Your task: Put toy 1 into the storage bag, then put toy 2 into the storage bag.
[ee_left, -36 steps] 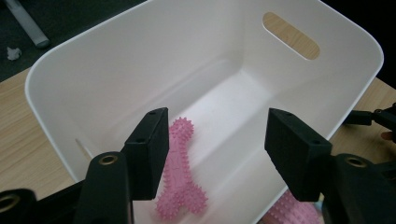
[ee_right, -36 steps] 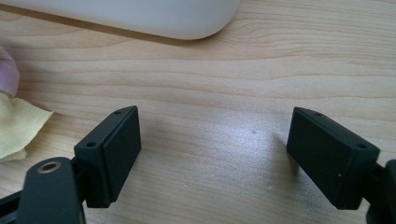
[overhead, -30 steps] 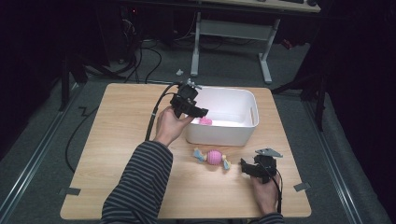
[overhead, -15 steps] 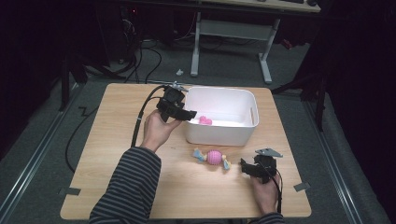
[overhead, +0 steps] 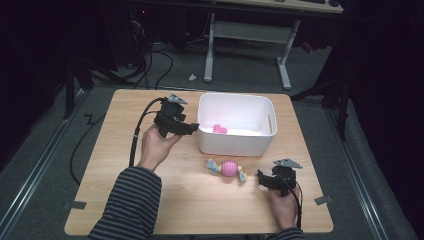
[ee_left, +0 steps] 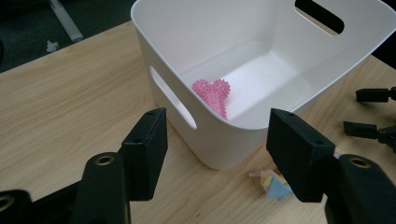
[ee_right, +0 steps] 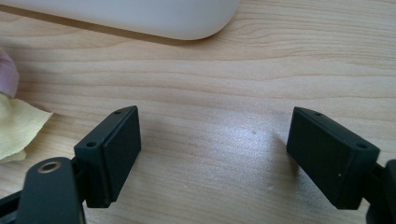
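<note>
A white bin [overhead: 260,142] stands at the table's far middle with a pink spiky heart [overhead: 219,129] inside it. My left gripper [overhead: 192,128] hovers just outside the bin's left wall, open and holding nothing. In the left gripper view the bin's near corner [ee_left: 210,149] and the heart [ee_left: 212,93] lie beyond the spread jaws [ee_left: 217,135]. A candy-shaped toy [overhead: 227,168], pink with pale ends, lies in front of the bin. My right gripper [overhead: 261,177] rests low to its right, open on bare wood [ee_right: 212,144], with the toy's yellow end [ee_right: 14,128] at the left.
The wooden table [overhead: 125,200] has free room at its left and front. A cable [overhead: 137,135] trails from the left gripper over the left half. A desk frame [overhead: 250,30] and floor cables lie beyond the far edge. Tape marks [overhead: 322,200] sit at the front corners.
My left gripper has moved left from above the bin's left rim to just outside the left wall. The right gripper, the toy and the heart have stayed put.
</note>
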### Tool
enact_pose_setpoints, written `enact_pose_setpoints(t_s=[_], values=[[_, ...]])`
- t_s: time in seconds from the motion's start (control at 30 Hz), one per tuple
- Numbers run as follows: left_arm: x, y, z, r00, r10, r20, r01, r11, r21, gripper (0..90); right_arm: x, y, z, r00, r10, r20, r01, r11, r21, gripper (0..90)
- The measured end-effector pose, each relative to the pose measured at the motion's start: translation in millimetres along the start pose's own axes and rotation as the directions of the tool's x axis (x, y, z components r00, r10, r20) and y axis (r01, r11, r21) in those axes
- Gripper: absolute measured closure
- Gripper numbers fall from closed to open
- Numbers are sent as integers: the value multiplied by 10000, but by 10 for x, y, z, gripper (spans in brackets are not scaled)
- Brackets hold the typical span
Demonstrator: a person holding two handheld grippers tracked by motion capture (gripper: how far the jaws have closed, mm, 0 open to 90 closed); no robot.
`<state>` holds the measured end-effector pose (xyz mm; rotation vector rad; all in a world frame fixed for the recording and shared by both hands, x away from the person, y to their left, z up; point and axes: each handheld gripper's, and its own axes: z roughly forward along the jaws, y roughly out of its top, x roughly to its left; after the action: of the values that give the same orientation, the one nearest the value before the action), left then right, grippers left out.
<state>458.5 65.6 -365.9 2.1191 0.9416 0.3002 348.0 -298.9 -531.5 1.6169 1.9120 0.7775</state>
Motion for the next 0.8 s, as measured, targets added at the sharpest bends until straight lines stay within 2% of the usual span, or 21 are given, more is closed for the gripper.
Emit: enact_pose_setpoints(t_s=[0.43,0.53,0.8], values=[[92,-273,-125,9996,-248,-158,247,9997,-61,383,-1,0,1,10000,-13,2,13,10000,-5,177],[103,-333,-161,9995,-248,-221,243,9995,-216,379,1,0,0,10000,19,0,-19,10000,5,177],[196,-581,-227,9976,-639,-275,631,9976,-283,377,3,1,0,10000,21,-10,-21,10000,1,177]])
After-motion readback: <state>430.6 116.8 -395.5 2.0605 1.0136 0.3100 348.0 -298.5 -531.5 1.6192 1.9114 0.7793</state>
